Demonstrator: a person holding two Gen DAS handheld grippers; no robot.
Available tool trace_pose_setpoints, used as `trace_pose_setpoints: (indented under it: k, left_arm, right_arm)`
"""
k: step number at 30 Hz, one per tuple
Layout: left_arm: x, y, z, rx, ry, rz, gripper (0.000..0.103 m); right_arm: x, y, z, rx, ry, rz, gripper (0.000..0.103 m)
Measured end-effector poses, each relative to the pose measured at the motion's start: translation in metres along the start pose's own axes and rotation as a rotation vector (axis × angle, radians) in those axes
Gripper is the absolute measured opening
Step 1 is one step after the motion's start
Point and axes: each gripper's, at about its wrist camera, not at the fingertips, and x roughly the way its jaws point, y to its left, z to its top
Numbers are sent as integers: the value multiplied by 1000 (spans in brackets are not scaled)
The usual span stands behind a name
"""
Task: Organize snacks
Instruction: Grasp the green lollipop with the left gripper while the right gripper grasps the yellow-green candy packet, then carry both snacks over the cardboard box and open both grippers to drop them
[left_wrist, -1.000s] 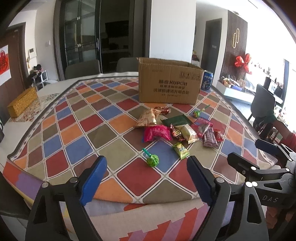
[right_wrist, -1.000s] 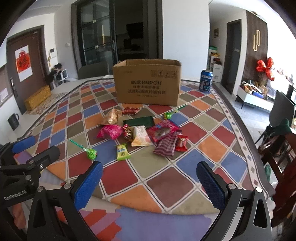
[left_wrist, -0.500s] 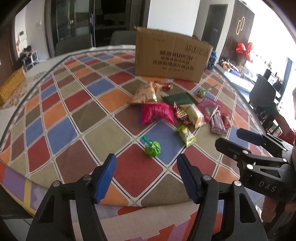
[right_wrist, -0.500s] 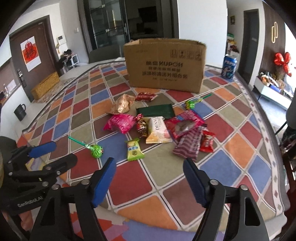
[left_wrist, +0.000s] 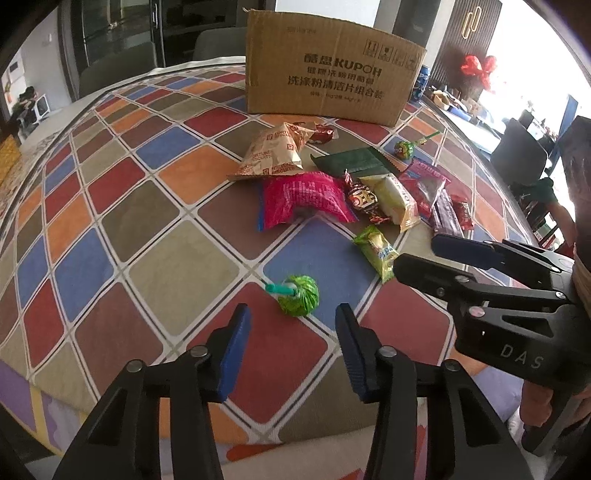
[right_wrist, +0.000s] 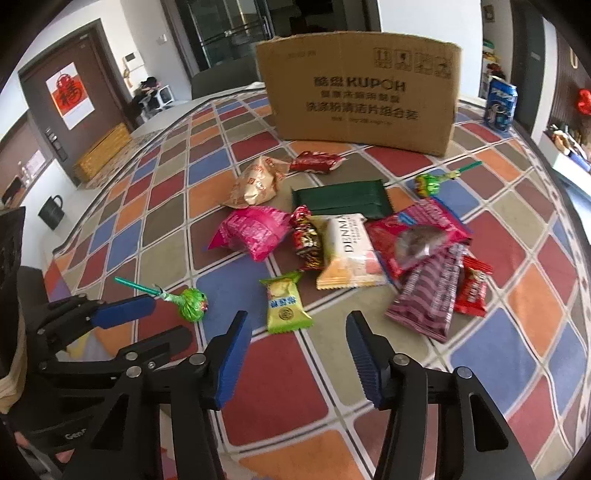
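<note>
Two grippers have dropped toward a scatter of snacks on a counter spread with a bright diamond-patterned cloth (left_wrist: 155, 258), and both sets of jaws have just been closing, narrowing from a wide spread to a partial gap. The left gripper (left_wrist: 291, 347) now frames the green-wrapped lollipop (left_wrist: 298, 294), which lies flat on the cloth just ahead of its blue pads with its teal stick pointing away to the left; nothing sits between the pads yet, and they press on nothing. The right gripper (right_wrist: 297, 354) hangs just short of the small yellow-green sachet (right_wrist: 286, 307), likewise empty, its jaws part open.

A second earlier both tools were held back from the near edge of the counter with the pile farther off; the pile now fills both views, and the snacks themselves lie where they lay. The change reads as the opening of a two-handed pick, each gripper narrowed to suit a small target.

The rest of the heap waits untouched: a tan biscuit bag (left_wrist: 271, 155), a pink packet (left_wrist: 303, 199), a dark green wrapper (right_wrist: 340, 199), and a second lollipop (right_wrist: 428, 183) nearer the cardboard box (right_wrist: 364, 96). That box, standing upright beyond the pile, looks the likely destination, though no snack has reached it that can be seen from here.
</note>
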Motion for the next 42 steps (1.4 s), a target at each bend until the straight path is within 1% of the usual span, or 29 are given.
trace_pose_setpoints:
  k: [4,8,15,19,21,22,23,28,34,42]
  left_arm:
    - [5,3,6,-2,2,0,45]
    - [11,4,11,0,-3,-4,41]
    - [17,5,15,-2,3,-36,26]
    - [18,6,16,-13,6,-51,26]
    - [18,6,16,-20,9,-63,26]
    - [18,5,16,-24,11,-64,26]
    - [18,5,16,-27,11,-64,26]
    - [10,5,18,-33,-9,-59,26]
    - [-9,1,24,-29,-63,-47,26]
    - [-37,-13,47,4,-166,-27,26]
  right_arm:
    - [8,2,4,-5,19,24,49]
    - [19,2,8,-10,44,40,45]
    - [32,5,13,-21,70,51,39]
    - [36,7,16,-29,69,46,37]
    - [37,8,17,-33,69,42,32]
    - [38,8,18,-37,69,38,27]
    - [38,9,18,-41,69,35,25]
    - [37,8,17,-37,70,44,23]
    - [18,11,17,-38,26,54,23]
    - [-17,8,27,-33,-77,44,23]
